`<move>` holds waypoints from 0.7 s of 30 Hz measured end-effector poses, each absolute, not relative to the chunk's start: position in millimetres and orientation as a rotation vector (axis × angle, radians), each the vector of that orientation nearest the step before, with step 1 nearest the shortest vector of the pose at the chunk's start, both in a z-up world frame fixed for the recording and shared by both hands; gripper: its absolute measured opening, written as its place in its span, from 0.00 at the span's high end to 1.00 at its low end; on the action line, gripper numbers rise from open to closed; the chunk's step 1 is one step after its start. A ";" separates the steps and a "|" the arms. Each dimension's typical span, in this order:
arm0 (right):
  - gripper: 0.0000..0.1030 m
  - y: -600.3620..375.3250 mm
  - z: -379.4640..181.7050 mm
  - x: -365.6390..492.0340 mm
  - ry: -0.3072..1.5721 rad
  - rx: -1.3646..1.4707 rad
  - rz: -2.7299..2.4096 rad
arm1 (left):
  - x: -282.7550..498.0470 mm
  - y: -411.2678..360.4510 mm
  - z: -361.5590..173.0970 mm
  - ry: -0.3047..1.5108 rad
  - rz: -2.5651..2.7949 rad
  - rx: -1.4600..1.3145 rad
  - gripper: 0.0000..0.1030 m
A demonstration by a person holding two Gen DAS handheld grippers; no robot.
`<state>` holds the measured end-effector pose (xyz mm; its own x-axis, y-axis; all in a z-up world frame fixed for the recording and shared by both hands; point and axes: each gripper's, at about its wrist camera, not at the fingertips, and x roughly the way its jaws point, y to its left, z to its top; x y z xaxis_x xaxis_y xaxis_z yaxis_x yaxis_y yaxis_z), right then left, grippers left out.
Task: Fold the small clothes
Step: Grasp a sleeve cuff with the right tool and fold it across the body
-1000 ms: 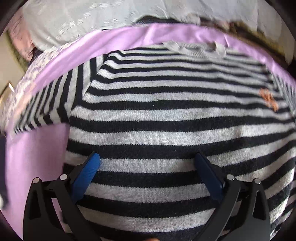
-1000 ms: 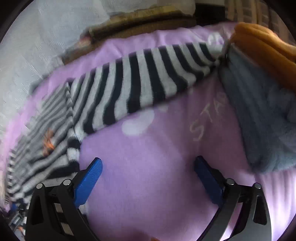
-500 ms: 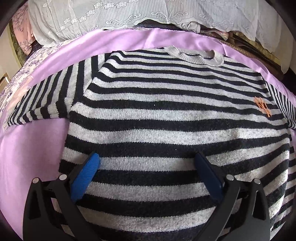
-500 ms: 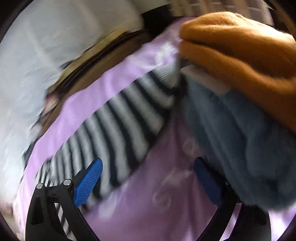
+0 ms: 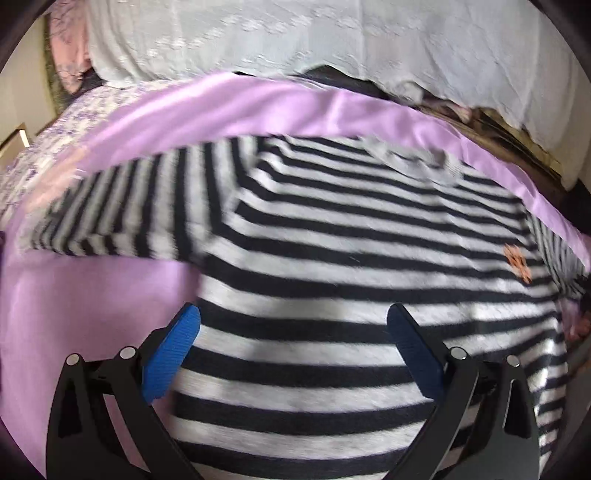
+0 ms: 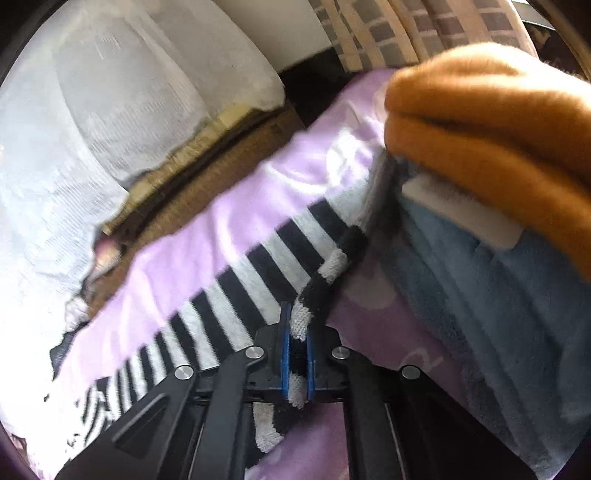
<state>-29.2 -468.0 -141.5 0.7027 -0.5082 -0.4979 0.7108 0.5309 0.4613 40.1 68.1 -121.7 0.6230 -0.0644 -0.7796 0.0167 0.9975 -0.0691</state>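
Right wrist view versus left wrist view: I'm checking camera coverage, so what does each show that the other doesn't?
Only the right wrist view shows the right gripper shut on the striped sleeve, plus a folded orange garment on a blue one. Only the left shows the open left gripper above the sweater body and collar. Both show the purple sheet.

White lace curtain (image 5: 332, 40), lilac bedsheet (image 5: 92, 317), checked drape (image 6: 399, 29).

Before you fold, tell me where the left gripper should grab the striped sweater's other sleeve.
Grip the cuff end of the sleeve, coming in from its outer tip. It lies flat and stretched out on the purple sheet, so the thin edge suits the open left gripper.
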 end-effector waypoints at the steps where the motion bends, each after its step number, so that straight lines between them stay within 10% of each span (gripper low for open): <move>1: 0.93 -465.1 -134.7 -27.3 0.301 0.677 -0.722 | 42.2 73.0 -119.8 0.894 -0.027 -0.055 0.04; 21: 0.93 -193.9 -58.7 28.8 0.418 0.099 -0.009 | 64.7 148.0 -121.7 0.939 0.129 -0.205 0.04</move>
